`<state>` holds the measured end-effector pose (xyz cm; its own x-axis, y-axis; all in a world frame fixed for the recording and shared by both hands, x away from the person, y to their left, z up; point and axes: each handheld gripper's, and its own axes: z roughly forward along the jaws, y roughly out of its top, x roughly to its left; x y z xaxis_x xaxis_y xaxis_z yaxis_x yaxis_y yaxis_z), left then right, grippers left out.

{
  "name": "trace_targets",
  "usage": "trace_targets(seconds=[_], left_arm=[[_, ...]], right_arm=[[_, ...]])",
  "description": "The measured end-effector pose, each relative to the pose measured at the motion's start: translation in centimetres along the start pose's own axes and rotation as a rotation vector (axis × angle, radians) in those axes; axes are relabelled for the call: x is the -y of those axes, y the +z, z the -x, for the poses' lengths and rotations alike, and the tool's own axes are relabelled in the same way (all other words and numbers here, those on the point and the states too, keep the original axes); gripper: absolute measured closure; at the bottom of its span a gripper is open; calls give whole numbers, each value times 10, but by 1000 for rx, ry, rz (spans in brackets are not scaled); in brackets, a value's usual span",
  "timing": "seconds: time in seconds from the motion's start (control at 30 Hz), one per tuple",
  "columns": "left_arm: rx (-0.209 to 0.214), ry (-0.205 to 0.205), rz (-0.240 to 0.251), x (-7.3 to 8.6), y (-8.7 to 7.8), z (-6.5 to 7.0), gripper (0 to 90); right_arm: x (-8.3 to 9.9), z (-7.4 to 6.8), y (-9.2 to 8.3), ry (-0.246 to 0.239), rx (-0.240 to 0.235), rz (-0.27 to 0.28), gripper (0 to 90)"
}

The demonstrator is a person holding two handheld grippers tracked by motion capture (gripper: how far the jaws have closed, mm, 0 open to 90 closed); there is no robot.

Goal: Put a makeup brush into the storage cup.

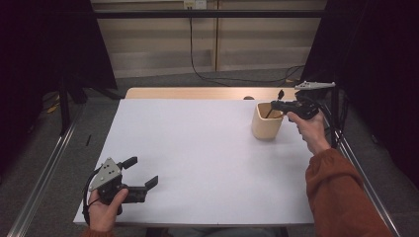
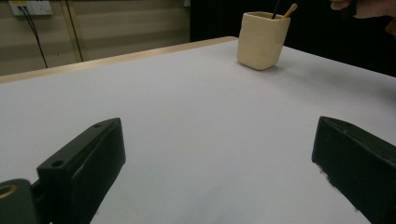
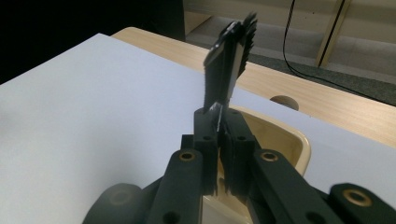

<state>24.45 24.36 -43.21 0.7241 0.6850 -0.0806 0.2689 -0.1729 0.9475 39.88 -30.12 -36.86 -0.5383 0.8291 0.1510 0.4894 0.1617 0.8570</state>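
My right gripper (image 1: pixel 279 100) hangs over the cream cup (image 1: pixel 267 123) at the far right of the worktop (image 1: pixel 197 163), its jaws pinched tight on a thin black flat utensil (image 3: pixel 229 60). In the right gripper view the piece stands up from between the pads, its toothed or ridged top edge blurred, so I cannot say whether it is a comb, a brush or something else. Its lower end points down toward the open mouth of the cup (image 3: pixel 280 135), just below the jaws.

The cup already holds things: from the left gripper view I see a dark stick and a pale wooden stick (image 2: pixel 289 9) leaning out over its rim (image 2: pixel 261 17). So I judge that part of the loading is done, and this piece is on its way in, not yet dropped.

What is left, as I read it: lower the piece into the cup, open up and let it settle against the wall, then pull clear.

My left gripper (image 1: pixel 141 175) rests at the near left edge of the worktop, jaws wide apart with nothing between them, well apart from the cup. I see nothing else lying on the white surface to pick up.
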Motion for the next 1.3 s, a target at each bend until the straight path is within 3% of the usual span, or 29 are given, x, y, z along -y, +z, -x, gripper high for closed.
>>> trace_targets(seconds=[0.53,0.67,0.8,1.17,1.3], left_arm=[[-4,1,-1,0,1,-1,27],[-2,3,-1,0,2,0,27],[-3,3,-5,-1,3,-1,27],[-5,2,-4,-1,5,-2,27],[-4,4,-3,-1,5,-1,27]], right_arm=[[9,1,5,10,-10,7,849],[11,1,4,9,-5,7,796],[12,2,2,8,-5,23,662],[12,-1,0,-9,-2,63,414],[14,-2,1,-5,-3,74,278]])
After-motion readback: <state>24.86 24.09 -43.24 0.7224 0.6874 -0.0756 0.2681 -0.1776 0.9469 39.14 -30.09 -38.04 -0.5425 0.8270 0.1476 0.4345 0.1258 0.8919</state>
